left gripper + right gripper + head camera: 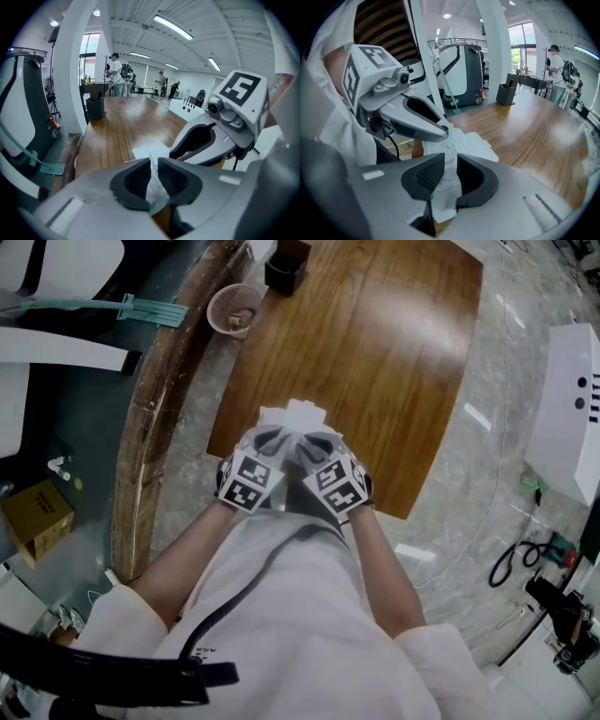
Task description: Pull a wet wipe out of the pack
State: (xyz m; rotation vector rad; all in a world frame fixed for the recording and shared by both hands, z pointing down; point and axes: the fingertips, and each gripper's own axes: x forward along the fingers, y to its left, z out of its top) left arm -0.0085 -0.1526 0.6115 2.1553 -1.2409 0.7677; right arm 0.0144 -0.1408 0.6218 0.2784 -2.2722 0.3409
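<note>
Both grippers meet mid-frame at the near edge of the table (375, 352). The left gripper (154, 161) narrowly pinches the wipe (154, 187). The right gripper (451, 157) clamps the pack (477, 142), which extends just ahead of both.

Your left forearm (183, 559) and right forearm (386, 568) converge from the lower corners toward frame centre in the head view. Both wrists are pitched downward. The left claw (153, 164) and right claw (451, 164) sit side by side, tips close together. The left claw's jaws are closed on a wet wipe (154, 185). The right claw's jaws clamp the pack (476, 143).
</note>
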